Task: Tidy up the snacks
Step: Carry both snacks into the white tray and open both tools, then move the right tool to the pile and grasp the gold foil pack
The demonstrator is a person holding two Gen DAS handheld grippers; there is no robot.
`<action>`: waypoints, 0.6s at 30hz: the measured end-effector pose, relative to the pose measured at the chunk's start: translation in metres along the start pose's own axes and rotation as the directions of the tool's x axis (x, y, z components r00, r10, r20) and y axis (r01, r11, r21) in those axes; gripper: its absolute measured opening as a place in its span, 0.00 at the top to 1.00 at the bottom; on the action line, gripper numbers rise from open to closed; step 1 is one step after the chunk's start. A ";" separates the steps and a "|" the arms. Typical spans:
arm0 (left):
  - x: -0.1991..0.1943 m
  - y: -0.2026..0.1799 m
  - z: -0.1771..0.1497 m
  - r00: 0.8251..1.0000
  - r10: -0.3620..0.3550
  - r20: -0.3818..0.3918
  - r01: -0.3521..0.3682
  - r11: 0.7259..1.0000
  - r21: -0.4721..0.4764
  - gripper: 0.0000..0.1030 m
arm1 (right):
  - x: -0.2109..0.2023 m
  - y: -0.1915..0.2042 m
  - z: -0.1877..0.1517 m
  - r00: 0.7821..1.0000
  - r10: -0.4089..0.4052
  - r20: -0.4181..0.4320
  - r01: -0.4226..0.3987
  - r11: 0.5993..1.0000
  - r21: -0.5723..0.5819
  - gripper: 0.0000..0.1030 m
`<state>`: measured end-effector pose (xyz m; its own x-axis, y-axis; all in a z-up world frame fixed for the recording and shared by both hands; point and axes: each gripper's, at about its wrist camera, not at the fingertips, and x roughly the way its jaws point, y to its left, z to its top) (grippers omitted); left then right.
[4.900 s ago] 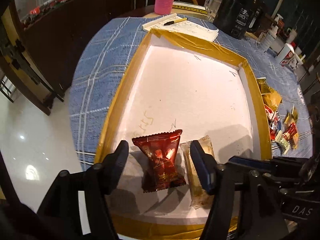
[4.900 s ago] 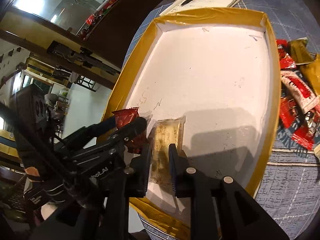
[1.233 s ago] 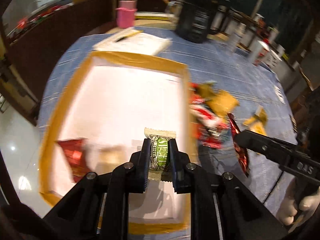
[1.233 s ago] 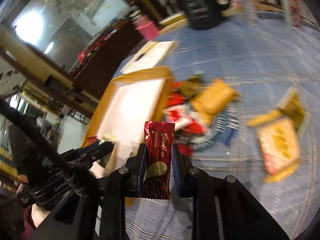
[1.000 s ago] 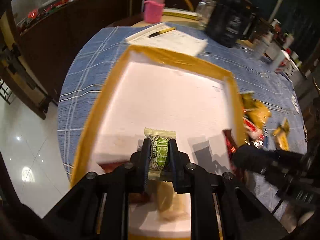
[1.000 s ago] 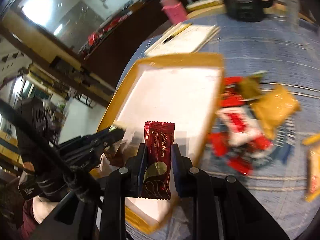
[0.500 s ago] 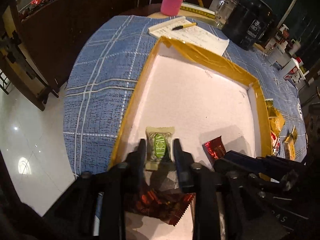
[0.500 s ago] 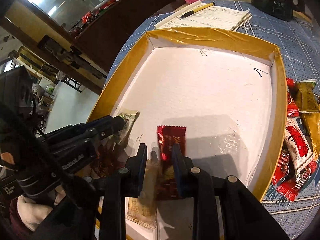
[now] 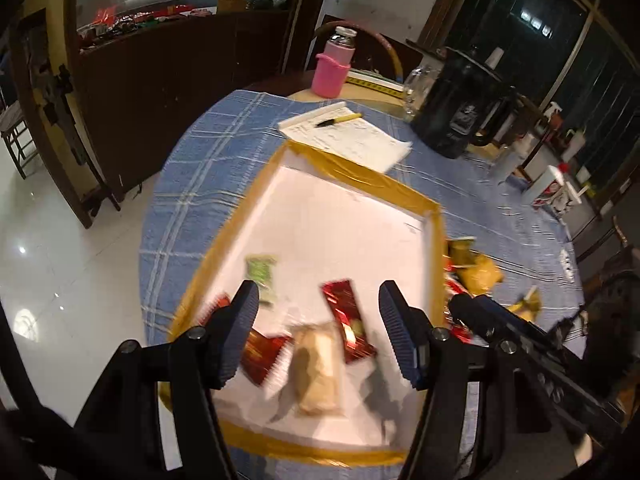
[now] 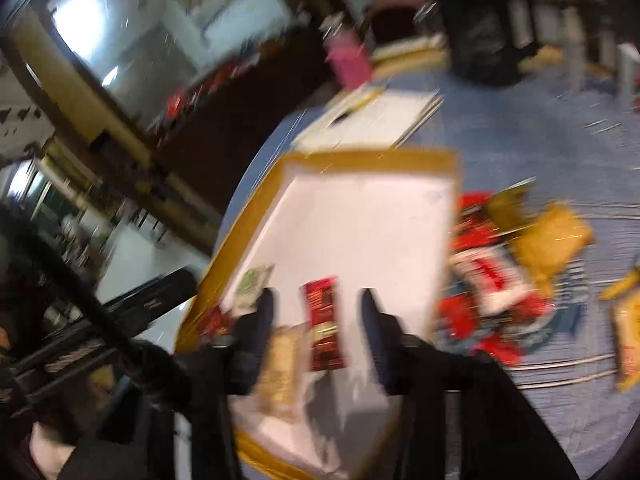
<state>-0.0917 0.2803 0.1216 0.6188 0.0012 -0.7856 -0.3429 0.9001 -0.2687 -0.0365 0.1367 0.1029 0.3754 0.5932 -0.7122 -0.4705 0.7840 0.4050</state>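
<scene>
A white tray with a yellow taped rim lies on the blue checked tablecloth. In its near end lie a green packet, a dark red bar, a red packet and a pale gold packet. My left gripper hovers above them, jaws opening, nothing between the pads. My right gripper hangs over the dark red bar, jaws opening, not pressing it. More snacks lie in a loose pile right of the tray.
Behind the tray lie a notepad with a pen, a pink cup, a glass jar and a black kettle. Bottles stand at the far right. The table edge drops to a white tiled floor on the left.
Both grippers let go: the green packet and the dark red bar now lie in the tray. Both jaws have widened and both grippers have pulled back and up from the tray.
</scene>
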 end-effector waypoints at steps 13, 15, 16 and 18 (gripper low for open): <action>0.006 -0.054 -0.033 0.994 -0.095 -0.049 0.098 0.994 0.047 0.38 | -0.030 -0.131 0.016 0.980 -0.183 -0.073 0.191 0.974 0.118 0.45; 0.007 -0.049 -0.036 0.995 -0.087 -0.057 0.090 0.995 0.045 0.38 | -0.020 -0.128 0.027 0.982 -0.175 -0.071 0.181 0.979 0.088 0.45; 0.008 -0.044 -0.037 0.995 -0.082 -0.061 0.085 0.995 0.044 0.38 | -0.016 -0.126 0.032 0.983 -0.172 -0.067 0.176 0.982 0.070 0.45; 0.007 -0.035 -0.038 0.996 -0.068 -0.063 0.071 0.997 0.039 0.38 | -0.004 -0.116 0.045 0.982 -0.178 -0.066 0.180 0.983 0.022 0.47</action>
<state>-0.1023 0.2322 0.1039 0.5950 -0.0875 -0.7989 -0.2708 0.9141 -0.3018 0.0524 0.0517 0.0842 0.3994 0.4309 -0.8092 -0.3774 0.8817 0.2832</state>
